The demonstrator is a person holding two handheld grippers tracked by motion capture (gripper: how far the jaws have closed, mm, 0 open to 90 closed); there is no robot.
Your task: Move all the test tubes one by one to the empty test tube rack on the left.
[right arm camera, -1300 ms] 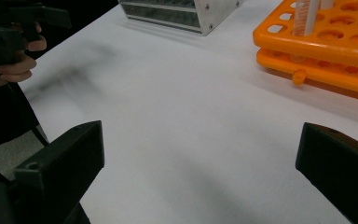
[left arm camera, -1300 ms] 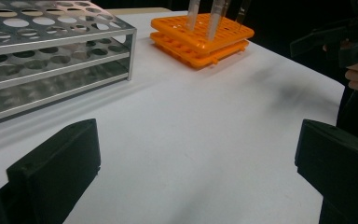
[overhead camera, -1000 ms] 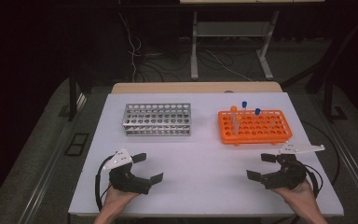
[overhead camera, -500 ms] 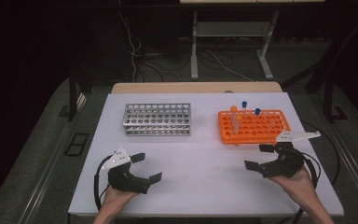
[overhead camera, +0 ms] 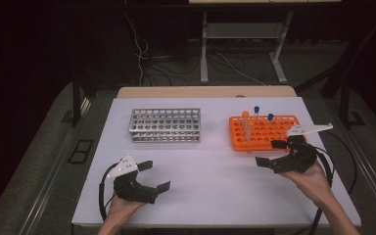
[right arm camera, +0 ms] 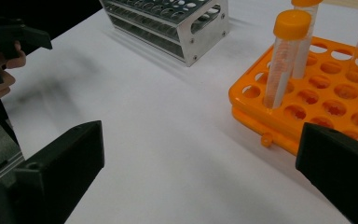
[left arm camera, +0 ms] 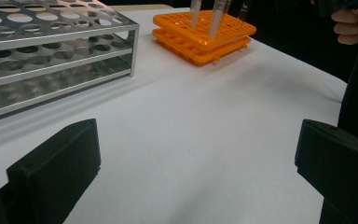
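Note:
An orange tube rack (overhead camera: 264, 131) stands at the right of the white table (overhead camera: 215, 171), with several capped tubes upright in it. An orange-capped tube (right arm camera: 283, 58) stands at its near corner; blue-capped tubes (overhead camera: 256, 111) stand farther back. A bare metal rack (overhead camera: 165, 125) stands at the middle left. My right gripper (overhead camera: 271, 153) hovers open just in front of the orange rack, nothing between its jaws. My left gripper (overhead camera: 154, 176) rests open near the table's front left, holding nothing.
The table's front edge runs just under both hands. Dark floor, cables (overhead camera: 142, 54) and a stand's legs (overhead camera: 279, 63) lie beyond the far edge. A wooden board (overhead camera: 205, 91) borders the table's back.
My right gripper has moved forward and slightly left, up to the front edge of the orange rack. The left gripper has stayed put.

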